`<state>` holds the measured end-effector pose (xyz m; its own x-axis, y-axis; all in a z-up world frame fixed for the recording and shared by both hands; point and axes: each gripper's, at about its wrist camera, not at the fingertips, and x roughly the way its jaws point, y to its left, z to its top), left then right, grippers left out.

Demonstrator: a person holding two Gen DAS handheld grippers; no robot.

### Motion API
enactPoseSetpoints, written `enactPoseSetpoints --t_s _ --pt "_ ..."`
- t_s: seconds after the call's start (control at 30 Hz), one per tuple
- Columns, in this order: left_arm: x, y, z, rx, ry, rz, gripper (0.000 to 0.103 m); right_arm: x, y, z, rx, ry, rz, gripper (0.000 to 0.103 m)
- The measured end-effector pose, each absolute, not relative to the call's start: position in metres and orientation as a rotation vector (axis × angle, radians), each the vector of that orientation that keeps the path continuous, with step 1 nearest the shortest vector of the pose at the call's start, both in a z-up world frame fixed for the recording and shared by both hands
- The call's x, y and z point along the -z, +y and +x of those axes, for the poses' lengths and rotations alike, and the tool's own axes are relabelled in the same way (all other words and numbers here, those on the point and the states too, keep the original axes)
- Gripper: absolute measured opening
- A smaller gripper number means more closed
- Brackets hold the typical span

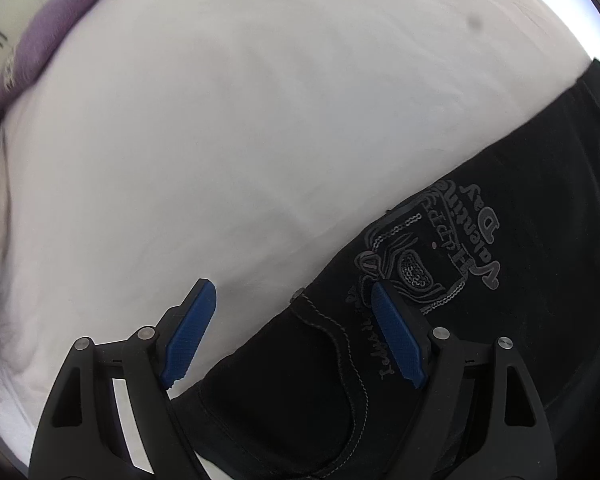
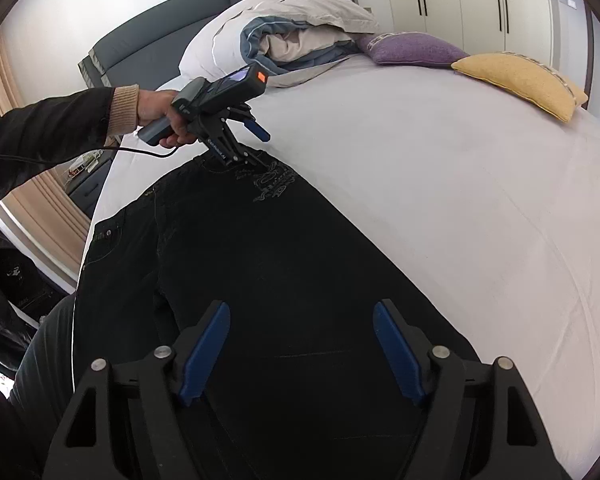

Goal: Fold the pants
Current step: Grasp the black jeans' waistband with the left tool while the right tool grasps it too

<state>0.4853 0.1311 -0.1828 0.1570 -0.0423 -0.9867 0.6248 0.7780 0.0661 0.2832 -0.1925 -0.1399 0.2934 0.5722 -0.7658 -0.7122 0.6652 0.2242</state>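
**Both grippers over the jeans, nothing gripped yet**

Left wrist view: our left gripper (image 1: 294, 334) points down at the waist corner of the black jeans (image 1: 480, 320), jaws parted and straddling their edge by the pocket seam; one pad sits over the white bedsheet (image 1: 240, 140). The embroidered patch (image 1: 428, 248) lies just beyond.

Right wrist view: our right gripper (image 2: 302, 354) hangs spread over a leg, gripping nothing. The jeans lie flat on the bed. Denim looks heavy and limp; we judge the seamed edges the firmest hold.

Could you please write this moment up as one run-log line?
pants: flat on bed | left gripper: open, over waist edge | right gripper: open, over leg | fold: not yet begun
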Motion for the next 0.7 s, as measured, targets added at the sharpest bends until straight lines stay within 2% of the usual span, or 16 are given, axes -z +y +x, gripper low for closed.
enactPoseSetpoints --t_s 0.07,0.1,0.13,0.17,0.23,0.27,0.33,0.5,0.7 --pt "0.190 0.135 0.495 0.512 1.360 0.502 0.075 0.142 -0.190 0.289 -0.859 0.949 -0.178 0.070" --pt "0.192 0.135 0.497 0.515 1.361 0.493 0.069 0.142 -0.188 0.292 -0.862 0.951 -0.178 0.069" --pt "0.193 0.136 0.499 0.522 1.362 0.474 0.057 0.141 -0.187 0.296 -0.862 0.947 -0.176 0.068" --pt "0.191 0.134 0.494 0.536 1.360 0.458 0.049 0.140 -0.187 0.299 -0.862 0.942 -0.171 0.068" --pt "0.190 0.128 0.489 0.552 1.340 0.455 0.016 0.138 -0.184 0.307 -0.863 0.936 -0.154 0.067" --pt "0.190 0.126 0.486 0.533 1.319 0.489 0.012 0.138 -0.183 0.310 -0.862 0.931 -0.148 0.066" --pt "0.188 0.124 0.479 0.516 1.281 0.506 0.008 0.137 -0.177 0.317 -0.861 0.931 -0.148 0.066" --pt "0.179 0.129 0.450 0.484 1.171 0.511 0.007 0.144 -0.158 0.334 -0.873 0.958 -0.191 0.059" --pt "0.135 0.151 0.401 0.484 1.044 0.477 0.007 0.155 -0.129 0.352 -0.888 0.988 -0.262 0.053"
